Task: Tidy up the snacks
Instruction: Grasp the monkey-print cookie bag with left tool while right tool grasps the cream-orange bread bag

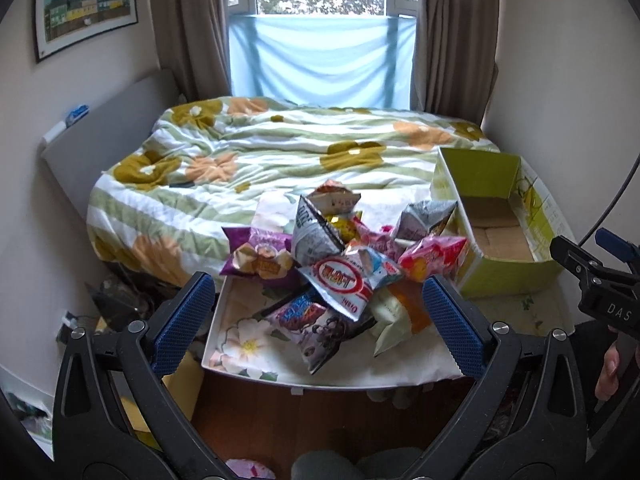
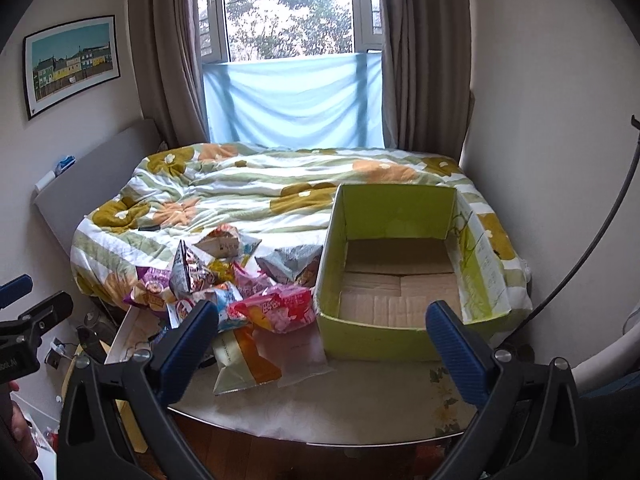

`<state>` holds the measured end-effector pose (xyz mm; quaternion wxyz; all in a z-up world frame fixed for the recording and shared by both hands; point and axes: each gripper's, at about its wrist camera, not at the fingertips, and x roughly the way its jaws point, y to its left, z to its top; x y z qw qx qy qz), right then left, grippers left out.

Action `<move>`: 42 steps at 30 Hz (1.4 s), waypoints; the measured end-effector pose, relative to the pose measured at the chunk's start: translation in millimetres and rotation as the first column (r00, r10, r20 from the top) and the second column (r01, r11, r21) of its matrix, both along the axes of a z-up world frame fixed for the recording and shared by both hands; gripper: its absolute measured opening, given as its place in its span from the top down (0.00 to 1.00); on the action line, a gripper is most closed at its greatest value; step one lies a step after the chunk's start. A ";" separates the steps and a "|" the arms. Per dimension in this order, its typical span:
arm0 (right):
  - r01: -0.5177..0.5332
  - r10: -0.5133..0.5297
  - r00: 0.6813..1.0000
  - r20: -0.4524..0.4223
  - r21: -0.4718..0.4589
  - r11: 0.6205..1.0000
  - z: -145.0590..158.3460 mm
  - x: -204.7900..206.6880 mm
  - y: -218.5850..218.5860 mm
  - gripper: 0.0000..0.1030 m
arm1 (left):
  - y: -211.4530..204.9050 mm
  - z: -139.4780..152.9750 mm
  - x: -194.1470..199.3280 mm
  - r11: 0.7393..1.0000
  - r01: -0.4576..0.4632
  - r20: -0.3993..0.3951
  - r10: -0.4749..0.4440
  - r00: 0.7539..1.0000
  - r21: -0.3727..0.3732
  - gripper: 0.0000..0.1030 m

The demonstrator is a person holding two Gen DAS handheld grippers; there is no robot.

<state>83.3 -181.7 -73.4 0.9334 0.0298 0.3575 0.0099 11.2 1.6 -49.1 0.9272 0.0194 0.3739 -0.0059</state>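
Observation:
A pile of snack bags (image 1: 336, 256) lies on the near end of the bed, also seen in the right wrist view (image 2: 240, 292). An open, empty green cardboard box (image 2: 400, 280) stands to the pile's right (image 1: 504, 224). My left gripper (image 1: 320, 316) is open and empty, just short of the pile. My right gripper (image 2: 324, 344) is open and empty, in front of the box's near left corner. A pink bag (image 2: 276, 308) lies beside the box. An orange and white bag (image 2: 244, 356) lies nearest the edge.
The bed with a flowered quilt (image 1: 280, 152) fills the room up to the window (image 1: 324, 40). A grey headboard (image 1: 104, 148) is at the left, walls on both sides. Clutter lies on the floor at the lower left (image 1: 116, 300).

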 end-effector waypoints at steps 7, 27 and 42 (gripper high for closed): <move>-0.067 0.070 0.993 -0.090 0.034 0.997 -58.8 17.3 25.3 0.00 | 12.1 -64.9 22.9 0.986 0.159 -0.100 -0.153 0.983 0.056 0.00; -0.324 0.279 0.919 -0.280 -0.130 0.937 -170.2 65.2 99.2 0.00 | -16.2 -203.5 73.2 0.722 0.612 -0.315 -0.527 0.789 0.323 0.00; -0.468 0.385 0.845 -0.370 -0.164 0.868 -204.2 91.6 126.8 0.14 | -5.7 -237.4 109.2 0.722 0.627 -0.375 -0.516 0.770 0.294 0.24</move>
